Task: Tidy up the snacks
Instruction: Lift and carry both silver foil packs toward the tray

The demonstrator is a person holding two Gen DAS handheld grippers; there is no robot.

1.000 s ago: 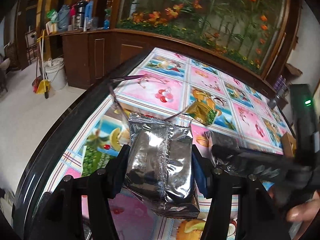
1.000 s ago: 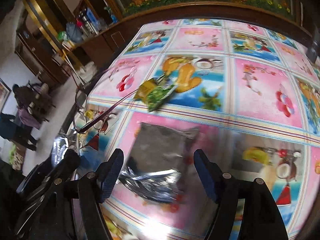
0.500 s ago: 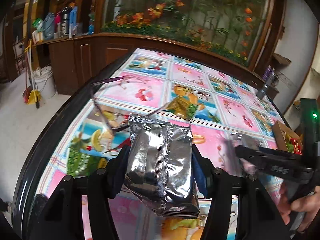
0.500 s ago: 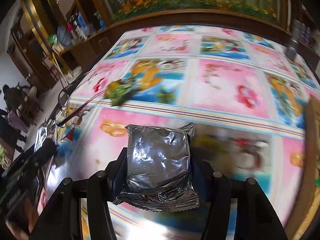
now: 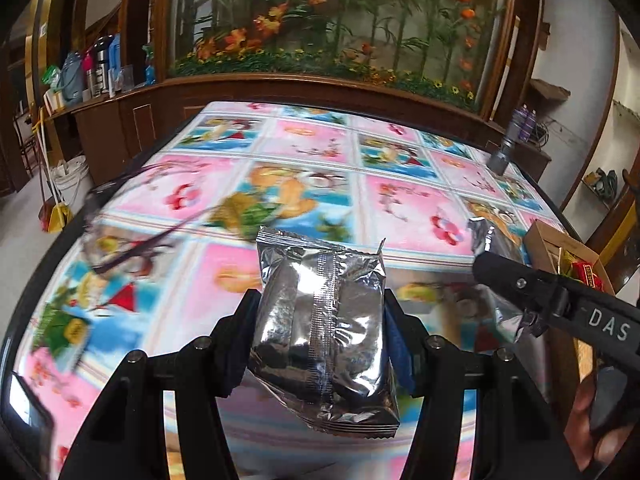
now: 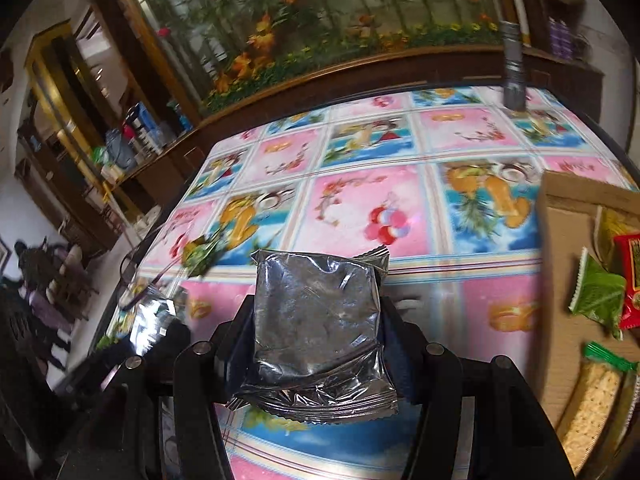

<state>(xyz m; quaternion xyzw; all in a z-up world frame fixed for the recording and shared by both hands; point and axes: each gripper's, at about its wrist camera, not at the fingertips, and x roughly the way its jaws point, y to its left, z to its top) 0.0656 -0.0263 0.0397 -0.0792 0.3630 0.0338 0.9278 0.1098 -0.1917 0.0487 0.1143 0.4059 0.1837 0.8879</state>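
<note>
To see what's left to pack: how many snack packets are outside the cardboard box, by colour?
Silver foil packet: 2, one in the left gripper, the other in the right gripper
Green-and-yellow packet: 1, on the table
Total: 3

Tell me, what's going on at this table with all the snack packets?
A person is tidying snacks with a hand-held claw in each hand. The left claw is clamped on one silver foil packet, and the right claw is clamped on another silver packet, both lifted over the colourful tablecloth. A cardboard box at the right already holds a few snacks. A green-and-yellow packet lies on the table.
</note>
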